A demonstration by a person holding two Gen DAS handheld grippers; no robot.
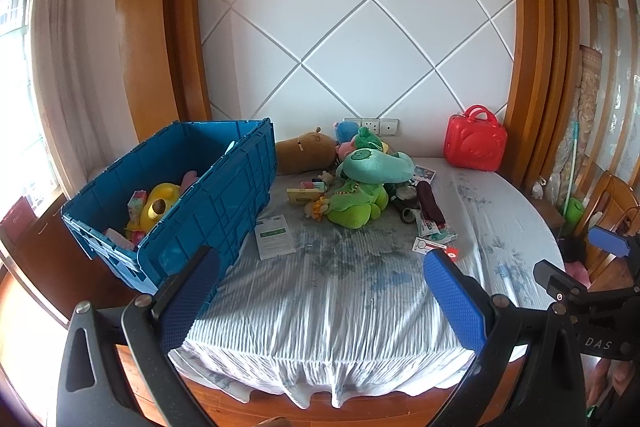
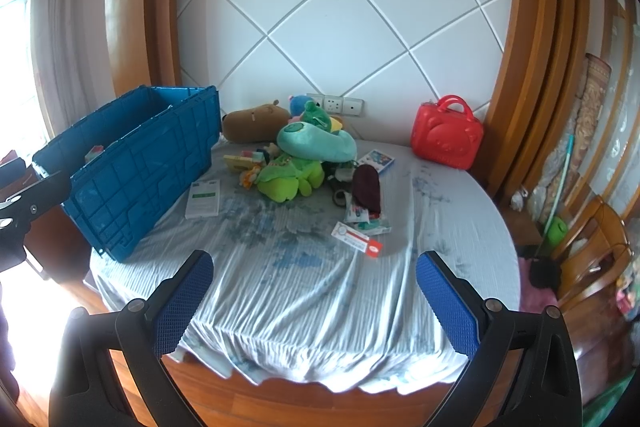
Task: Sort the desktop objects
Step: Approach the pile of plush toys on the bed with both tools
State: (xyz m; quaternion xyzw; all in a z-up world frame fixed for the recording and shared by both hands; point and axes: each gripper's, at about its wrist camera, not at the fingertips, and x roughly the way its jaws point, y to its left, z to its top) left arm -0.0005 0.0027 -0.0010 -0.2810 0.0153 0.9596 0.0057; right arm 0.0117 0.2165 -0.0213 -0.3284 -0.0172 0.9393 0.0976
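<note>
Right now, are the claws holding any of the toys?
No, nothing is held. The left claw and the right claw are both wide open with only the tablecloth showing between their blue pads, short of the toy pile.

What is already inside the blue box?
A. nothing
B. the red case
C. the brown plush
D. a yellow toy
D: a yellow toy lies inside the blue box, while the red case and the brown plush are out on the table.
</note>
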